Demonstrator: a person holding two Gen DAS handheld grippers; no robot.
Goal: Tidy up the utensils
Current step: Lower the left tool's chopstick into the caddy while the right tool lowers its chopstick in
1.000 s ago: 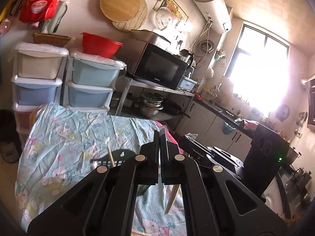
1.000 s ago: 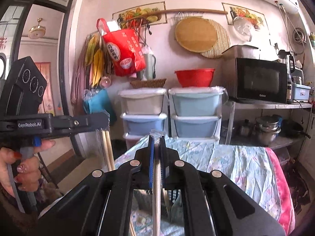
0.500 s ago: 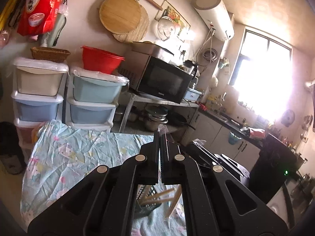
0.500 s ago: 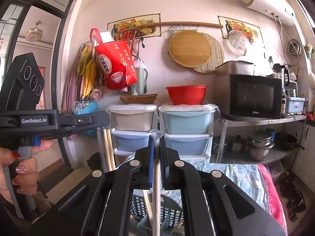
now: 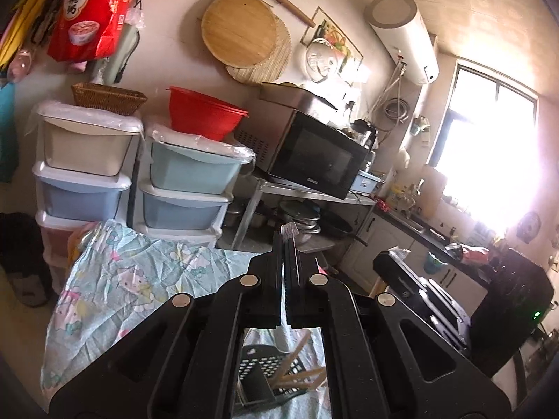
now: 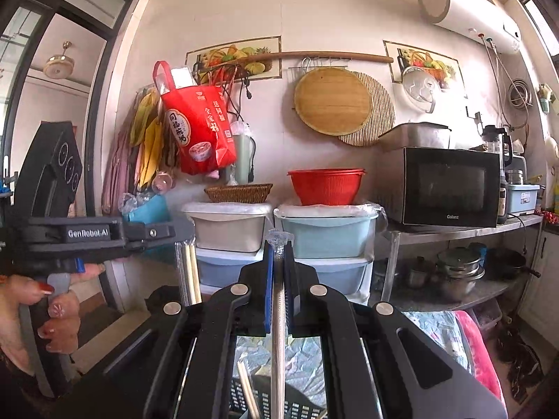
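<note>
1. Right gripper (image 6: 278, 244): fingers clamped on a plastic-wrapped utensil (image 6: 278, 331), which runs upright between the blue pads; its crinkled wrap tip sticks out just past the fingertips. Can't tell what kind of utensil it is.
2. Left gripper (image 5: 287, 241): fingers closed on a thin plastic-wrapped item (image 5: 290, 231); only the clear wrap end shows above the fingertips. In the right wrist view, a wrapped pair of chopsticks (image 6: 188, 272) hangs down from this gripper's fingers at left.
3. Black perforated basket (image 5: 270, 366) sits on the desk (image 5: 115, 279) directly under both grippers, seen through the gaps in each frame. Desk is covered by a light blue cartoon-print cloth.
4. Loose wooden chopsticks (image 5: 297, 372) lean tilted inside the basket, tips pointing up and right. The right wrist view also shows a light stick (image 6: 248, 389) in the basket, just left of the held utensil.
5. Both grippers are held above the basket, not touching it.
6. Background: stacked plastic drawers (image 6: 328, 234) against the wall behind the desk, a red bowl (image 6: 326, 185) on top, and a microwave (image 6: 450, 185) on a metal shelf to the right.
</note>
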